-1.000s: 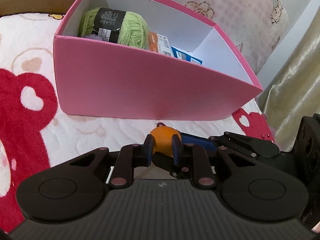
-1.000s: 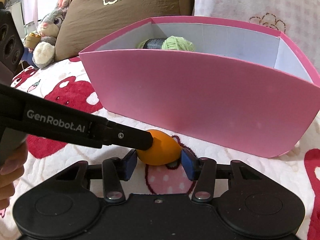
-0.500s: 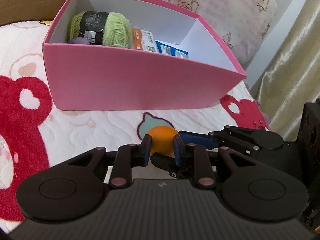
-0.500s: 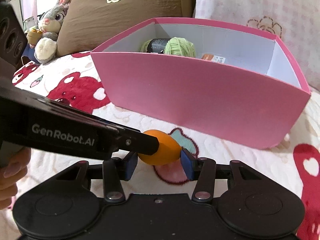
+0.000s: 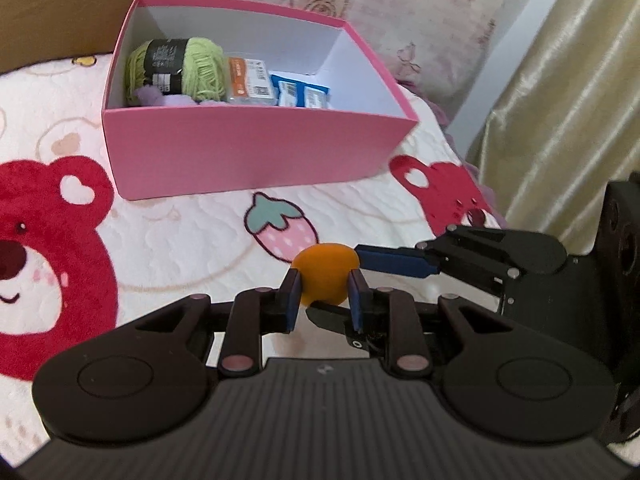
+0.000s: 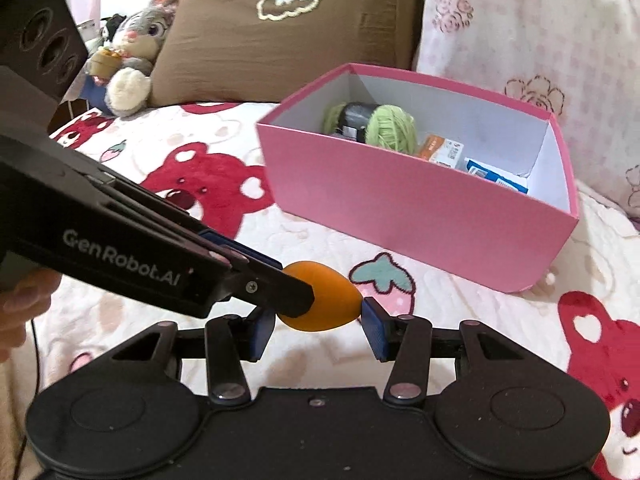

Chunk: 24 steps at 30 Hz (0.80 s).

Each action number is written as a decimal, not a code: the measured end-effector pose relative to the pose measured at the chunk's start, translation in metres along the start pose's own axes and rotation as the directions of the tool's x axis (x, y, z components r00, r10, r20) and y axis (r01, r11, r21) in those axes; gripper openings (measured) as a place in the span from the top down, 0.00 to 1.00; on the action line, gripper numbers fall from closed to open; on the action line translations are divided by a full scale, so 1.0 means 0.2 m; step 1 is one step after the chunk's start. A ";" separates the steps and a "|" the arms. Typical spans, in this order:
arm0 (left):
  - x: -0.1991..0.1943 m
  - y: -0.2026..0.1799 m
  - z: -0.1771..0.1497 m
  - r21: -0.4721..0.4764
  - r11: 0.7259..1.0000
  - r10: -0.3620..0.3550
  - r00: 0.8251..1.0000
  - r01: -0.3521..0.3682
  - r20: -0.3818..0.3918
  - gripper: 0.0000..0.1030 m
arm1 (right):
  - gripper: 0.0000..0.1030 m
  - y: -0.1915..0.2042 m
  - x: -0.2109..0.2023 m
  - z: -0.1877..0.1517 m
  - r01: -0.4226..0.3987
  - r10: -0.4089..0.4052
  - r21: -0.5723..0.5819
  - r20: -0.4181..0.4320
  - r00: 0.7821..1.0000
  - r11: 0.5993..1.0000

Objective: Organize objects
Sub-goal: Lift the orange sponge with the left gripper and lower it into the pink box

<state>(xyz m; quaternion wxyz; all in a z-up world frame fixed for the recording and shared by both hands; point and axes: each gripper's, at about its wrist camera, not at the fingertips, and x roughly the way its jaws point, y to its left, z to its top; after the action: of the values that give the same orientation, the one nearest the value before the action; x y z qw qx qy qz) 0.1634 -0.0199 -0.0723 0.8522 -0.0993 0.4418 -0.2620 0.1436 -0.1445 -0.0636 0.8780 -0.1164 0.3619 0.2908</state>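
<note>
An orange egg-shaped sponge (image 5: 325,274) is held in the air above the bedspread, in front of the pink box (image 5: 256,152). My left gripper (image 5: 325,292) is shut on it from both sides. My right gripper (image 6: 318,322) also spans the sponge (image 6: 320,306); its right pad touches the sponge's tip, its left pad is hidden behind the left gripper's finger. The pink box (image 6: 420,200) holds a green yarn ball (image 5: 176,70), a purple fuzzy thing (image 5: 160,98), an orange-white packet (image 5: 250,80) and blue-white packets (image 5: 302,94).
A white bedspread with red bears and a strawberry print (image 5: 280,232) lies under everything. A brown pillow (image 6: 288,32) and a plush rabbit (image 6: 128,56) sit at the back left, a floral pillow (image 6: 540,32) behind the box. A gold curtain (image 5: 568,100) hangs right.
Both grippers have risen and drawn back from the box with the sponge between them. The box now looks smaller and farther, and more of its inside shows.
</note>
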 end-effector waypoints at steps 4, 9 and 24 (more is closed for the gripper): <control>-0.09 -0.06 0.00 0.004 1.000 0.001 1.000 -0.001 -0.011 0.78 | 0.49 0.04 -0.09 0.03 0.005 -0.005 0.003 -0.013 1.000 1.000; -0.18 -0.12 0.05 0.003 1.000 -0.001 1.000 0.001 -0.027 0.78 | 0.49 0.05 -0.20 0.09 -0.010 0.010 0.026 -0.024 1.000 1.000; -0.49 -0.35 0.38 0.100 0.994 0.048 0.999 -0.050 0.017 0.79 | 0.49 0.02 -0.48 0.44 -0.001 0.002 -0.018 0.044 0.999 1.000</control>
<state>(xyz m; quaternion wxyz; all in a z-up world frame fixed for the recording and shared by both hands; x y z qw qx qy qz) 0.1532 -0.0305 0.0699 0.8656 -0.0476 0.4240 -0.2621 0.1362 -0.1470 0.0663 0.8844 -0.1178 0.3400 0.2972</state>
